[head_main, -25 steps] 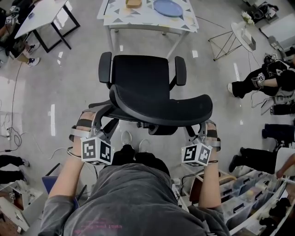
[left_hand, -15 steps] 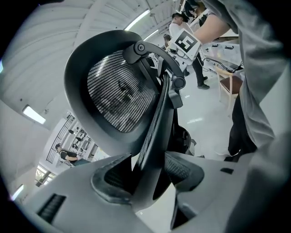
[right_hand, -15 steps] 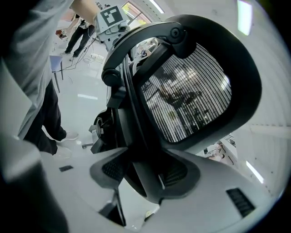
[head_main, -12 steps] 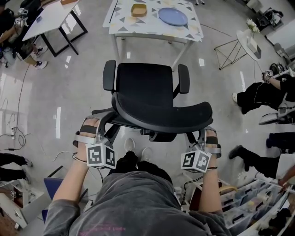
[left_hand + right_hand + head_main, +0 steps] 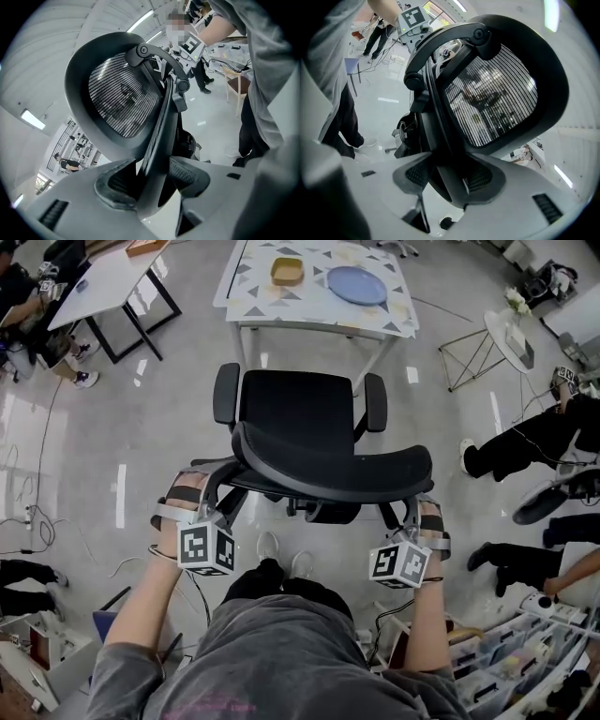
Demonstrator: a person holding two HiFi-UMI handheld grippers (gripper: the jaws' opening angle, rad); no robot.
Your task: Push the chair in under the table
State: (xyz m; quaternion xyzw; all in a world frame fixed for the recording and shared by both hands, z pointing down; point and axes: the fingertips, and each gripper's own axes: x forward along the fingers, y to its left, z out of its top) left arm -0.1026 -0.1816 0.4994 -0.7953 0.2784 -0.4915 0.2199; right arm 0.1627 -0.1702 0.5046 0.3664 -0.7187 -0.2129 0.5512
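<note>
A black office chair (image 5: 300, 418) stands on the grey floor and faces a white table (image 5: 253, 292) with a triangle-patterned top. The front of its seat is a short way from the table's near edge. My left gripper (image 5: 216, 491) clamps the left edge of the mesh backrest (image 5: 328, 465), and my right gripper (image 5: 411, 514) clamps its right edge. In the left gripper view the left gripper (image 5: 154, 180) has the backrest rim (image 5: 161, 136) between its pads; its jaws have just been closing on it. In the right gripper view the right gripper (image 5: 447, 176) pinches the rim (image 5: 440, 140) too.
A blue plate (image 5: 356, 284) and a tan bowl (image 5: 287, 271) sit on the table. Another table (image 5: 103, 277) stands at the upper left, a wire side table (image 5: 487, 343) at the upper right. Seated people's legs (image 5: 525, 442) are at the right, storage bins (image 5: 506, 652) at the lower right.
The chair and both grippers have moved forward toward the table, and the gap between seat and table edge has shrunk. More of the tabletop shows now.
</note>
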